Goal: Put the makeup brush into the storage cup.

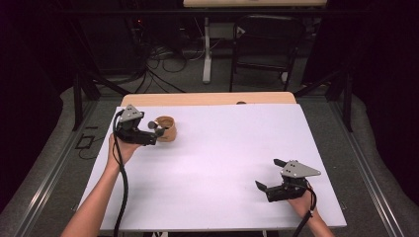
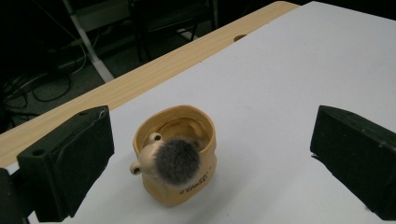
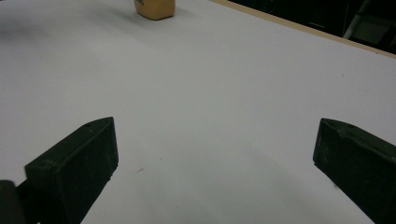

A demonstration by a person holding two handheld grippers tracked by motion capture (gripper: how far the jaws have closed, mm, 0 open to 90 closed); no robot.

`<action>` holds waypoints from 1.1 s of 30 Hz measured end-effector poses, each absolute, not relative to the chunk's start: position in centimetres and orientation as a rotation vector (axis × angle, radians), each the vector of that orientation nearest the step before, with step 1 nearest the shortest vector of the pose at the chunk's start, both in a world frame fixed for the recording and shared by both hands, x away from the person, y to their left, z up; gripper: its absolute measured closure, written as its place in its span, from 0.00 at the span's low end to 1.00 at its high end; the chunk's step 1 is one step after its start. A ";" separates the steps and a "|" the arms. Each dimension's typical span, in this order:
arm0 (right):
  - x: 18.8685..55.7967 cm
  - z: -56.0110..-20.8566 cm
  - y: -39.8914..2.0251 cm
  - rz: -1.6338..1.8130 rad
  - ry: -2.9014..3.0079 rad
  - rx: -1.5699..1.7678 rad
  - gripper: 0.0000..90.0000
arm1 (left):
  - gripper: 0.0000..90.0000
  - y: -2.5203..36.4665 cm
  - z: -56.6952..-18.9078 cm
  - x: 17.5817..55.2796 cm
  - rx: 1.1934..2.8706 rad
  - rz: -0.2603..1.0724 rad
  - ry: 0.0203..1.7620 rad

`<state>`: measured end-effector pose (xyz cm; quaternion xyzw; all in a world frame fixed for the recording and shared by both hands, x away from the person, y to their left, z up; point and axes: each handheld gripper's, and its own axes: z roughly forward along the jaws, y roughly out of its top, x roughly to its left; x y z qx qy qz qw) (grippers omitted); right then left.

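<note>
A small tan cup (image 1: 168, 129) (image 2: 196, 186) stands on the white sheet at the far left. A short tan-handled brush with a grey fluffy head (image 2: 177, 161) leans in it against the near rim. My left gripper (image 1: 154, 132) (image 2: 212, 140) is open just short of the cup, its jaws wide on either side and not touching it. My right gripper (image 1: 267, 173) (image 3: 215, 140) stands open over bare sheet near the front right, with nothing between its jaws. The cup (image 3: 155, 8) sits far ahead in the right gripper view.
The white sheet (image 1: 222, 163) covers a wooden table whose bare strip (image 1: 207, 98) runs along the far edge, with a small hole (image 1: 241, 103) in it. Beyond are a black chair (image 1: 267, 44), a table leg and cables on the floor.
</note>
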<state>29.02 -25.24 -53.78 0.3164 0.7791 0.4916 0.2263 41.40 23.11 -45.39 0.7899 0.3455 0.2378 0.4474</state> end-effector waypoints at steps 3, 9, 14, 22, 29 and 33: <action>29.0 -53.7 -25.3 1.360 2.144 0.863 0.00 | 0.00 23.1 -45.6 40.4 1.940 0.598 0.837; 28.9 -53.8 -25.2 1.368 2.139 0.871 0.00 | 0.00 23.3 -46.2 38.7 1.887 0.618 0.821; 28.9 -53.7 -25.2 1.373 2.134 0.862 0.00 | 0.00 23.6 -46.7 37.3 1.863 0.630 0.810; 28.7 -53.7 -25.2 1.374 2.123 0.857 0.00 | 0.00 23.7 -47.9 34.9 1.784 0.647 0.791; 28.6 -53.7 -25.3 1.374 2.126 0.868 0.00 | 0.00 23.7 -48.8 33.3 1.795 0.589 0.770; 28.5 -53.8 -25.3 1.378 2.121 0.867 0.00 | 0.00 23.9 -49.6 32.5 1.792 0.572 0.771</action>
